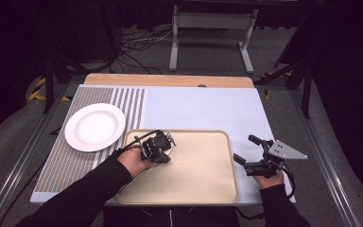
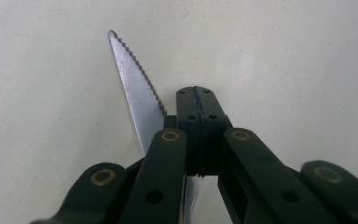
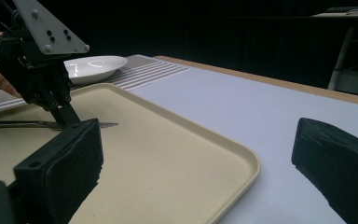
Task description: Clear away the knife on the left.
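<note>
A serrated table knife (image 2: 135, 79) lies on the beige tray (image 1: 198, 172), its blade running out from under my left gripper's left jaw. My left gripper (image 2: 196, 95) is shut, pads pressed together with nothing visible between them, its tip down at the knife. In the right gripper view the left gripper (image 3: 67, 116) meets the flat-lying knife (image 3: 105, 124) on the tray (image 3: 168, 154). In the high view the left gripper (image 1: 163, 150) is over the tray's left part. My right gripper (image 1: 246, 149) is open just off the tray's right rim, nothing between its jaws.
A white plate (image 1: 95, 126) sits on the striped mat (image 1: 130, 101) to the left of the tray. The pale blue table cover (image 1: 203, 106) stretches behind and to the right. A wooden table edge (image 1: 170, 80) runs along the back.
</note>
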Action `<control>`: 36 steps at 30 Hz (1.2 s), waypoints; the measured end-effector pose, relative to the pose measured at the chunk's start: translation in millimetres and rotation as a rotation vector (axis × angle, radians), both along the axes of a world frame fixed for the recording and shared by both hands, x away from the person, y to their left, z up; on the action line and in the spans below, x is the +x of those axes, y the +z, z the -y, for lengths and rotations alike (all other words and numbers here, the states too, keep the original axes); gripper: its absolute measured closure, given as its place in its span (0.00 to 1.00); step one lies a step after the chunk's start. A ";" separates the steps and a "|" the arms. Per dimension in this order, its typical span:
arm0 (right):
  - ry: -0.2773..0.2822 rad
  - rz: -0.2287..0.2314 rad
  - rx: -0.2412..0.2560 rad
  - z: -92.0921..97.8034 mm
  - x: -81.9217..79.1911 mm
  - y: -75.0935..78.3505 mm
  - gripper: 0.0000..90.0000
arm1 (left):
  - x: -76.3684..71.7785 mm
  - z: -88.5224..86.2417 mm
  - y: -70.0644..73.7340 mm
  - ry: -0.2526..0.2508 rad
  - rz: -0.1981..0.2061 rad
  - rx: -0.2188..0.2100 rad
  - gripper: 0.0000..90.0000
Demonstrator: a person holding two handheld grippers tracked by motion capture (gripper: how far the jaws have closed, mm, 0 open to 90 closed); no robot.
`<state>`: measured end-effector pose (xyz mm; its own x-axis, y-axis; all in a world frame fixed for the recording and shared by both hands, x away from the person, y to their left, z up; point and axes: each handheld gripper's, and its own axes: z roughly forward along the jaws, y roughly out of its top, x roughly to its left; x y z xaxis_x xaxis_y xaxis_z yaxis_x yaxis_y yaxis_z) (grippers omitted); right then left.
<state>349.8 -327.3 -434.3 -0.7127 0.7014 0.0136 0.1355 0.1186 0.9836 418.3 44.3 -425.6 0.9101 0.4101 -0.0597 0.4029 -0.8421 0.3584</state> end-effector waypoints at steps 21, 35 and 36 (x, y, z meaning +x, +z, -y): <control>0.003 -0.010 -0.007 -1.0 1.0 -1.2 0.03 | 11.3 -23.1 0.6 0.067 0.054 0.049 1.00; 0.005 -0.013 -0.008 -1.3 1.3 -1.6 0.03 | 16.2 -39.9 1.3 0.102 0.069 0.075 1.00; 0.005 -0.014 -0.007 -1.5 1.3 -1.7 0.03 | 16.6 -40.9 1.4 0.100 0.069 0.076 1.00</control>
<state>351.2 -325.8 -436.0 -0.7159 0.6979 0.0183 0.1482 0.1263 0.9809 434.9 85.2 -424.3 0.8653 0.5000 0.0361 0.4630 -0.8247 0.3248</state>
